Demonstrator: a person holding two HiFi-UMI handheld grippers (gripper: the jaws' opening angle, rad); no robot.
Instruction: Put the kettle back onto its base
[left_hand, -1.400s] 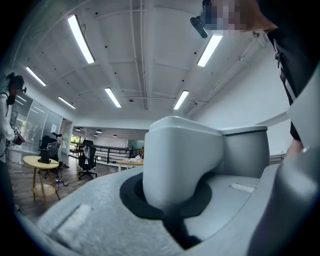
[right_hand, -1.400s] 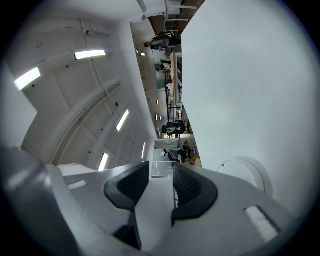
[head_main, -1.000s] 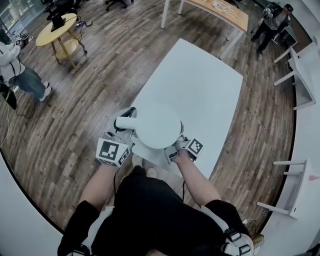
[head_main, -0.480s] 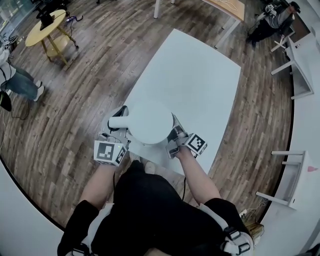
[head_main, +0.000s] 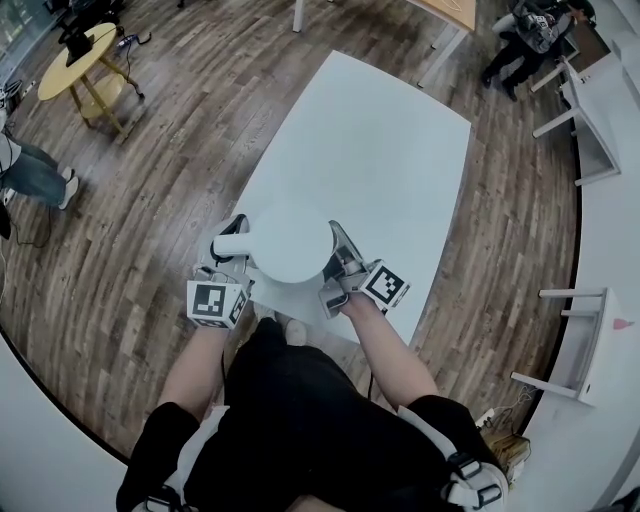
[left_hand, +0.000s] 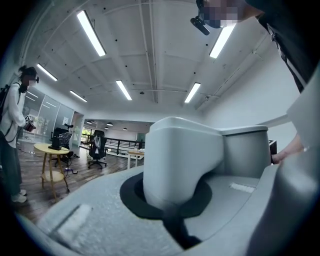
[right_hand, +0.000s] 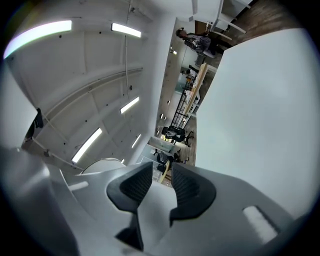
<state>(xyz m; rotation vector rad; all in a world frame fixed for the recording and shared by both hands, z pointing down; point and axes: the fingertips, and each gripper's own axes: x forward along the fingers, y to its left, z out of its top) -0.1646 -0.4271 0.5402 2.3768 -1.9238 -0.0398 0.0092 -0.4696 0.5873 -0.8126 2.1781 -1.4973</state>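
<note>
The white kettle (head_main: 288, 238) is seen from above over the near end of the white table (head_main: 380, 150), its handle (head_main: 232, 244) pointing left. My left gripper (head_main: 234, 258) is shut on that handle (left_hand: 182, 157), which stands upright between the jaws, with the kettle's body (left_hand: 245, 150) to the right. My right gripper (head_main: 335, 262) sits at the kettle's right side, rolled on its side. Its jaws have just been closing and are still apart, with nothing between the pads (right_hand: 189, 189). The kettle's base is hidden from me.
A round yellow side table (head_main: 75, 60) stands on the wooden floor at far left, with a person (head_main: 25, 165) near it. Another person (head_main: 525, 30) stands at top right beside a wooden desk. White tables (head_main: 600, 110) and a stool (head_main: 575, 345) line the right wall.
The kettle and my left gripper have sunk a little toward the table. My right gripper has rolled and come up along the kettle's right side, its jaws narrower than before.
</note>
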